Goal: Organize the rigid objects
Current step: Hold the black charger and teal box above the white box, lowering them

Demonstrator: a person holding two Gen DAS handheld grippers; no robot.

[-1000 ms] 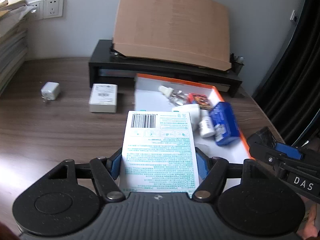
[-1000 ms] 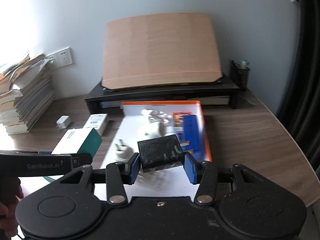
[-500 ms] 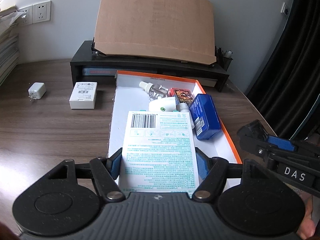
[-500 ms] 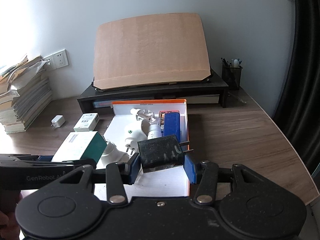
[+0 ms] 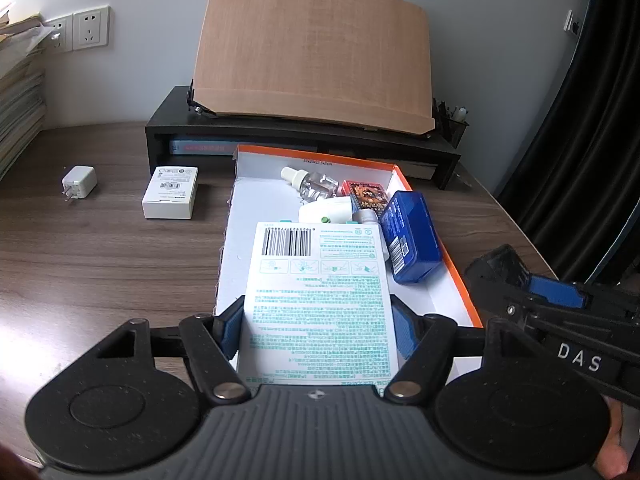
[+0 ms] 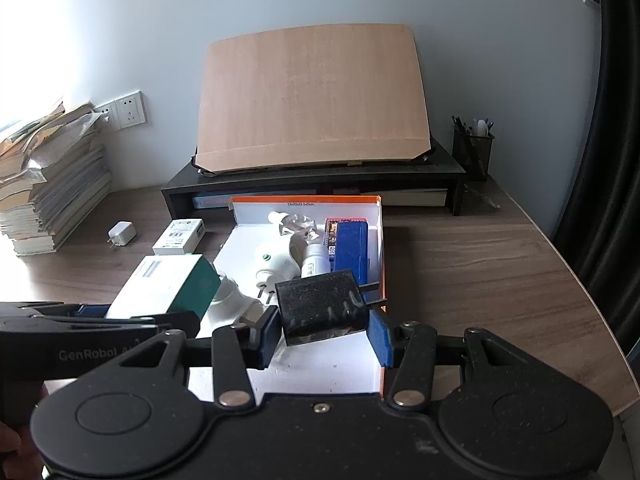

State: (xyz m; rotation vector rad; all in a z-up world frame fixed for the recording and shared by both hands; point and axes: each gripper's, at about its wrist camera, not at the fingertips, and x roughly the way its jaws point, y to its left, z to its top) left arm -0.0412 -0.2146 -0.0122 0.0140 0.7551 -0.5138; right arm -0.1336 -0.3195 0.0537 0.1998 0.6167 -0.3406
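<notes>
Mostly packed: bottle, blue case, plug already in tray. Left gripper clamped on carton, right gripper clamped on black adapter, both over tray. Left of tray, still out: white box, charger.

A desk of dark wood-grain laminate with a soft sheen holds an open cardboard tray, matt white inside and orange on its outer walls; in it lie a clear glossy bottle, a shiny blue plastic case and a smooth white plastic plug. The left gripper, matt black speckled plastic with blue rubbery pads and bright metal rivets, clamps a matt printed paper carton; the right gripper, of like make, pinches a black speckled adapter with metal prongs. Behind, a plain brown cardboard sheet leans on a matt black shelf; a rough stack of worn paper stands at the left.
</notes>
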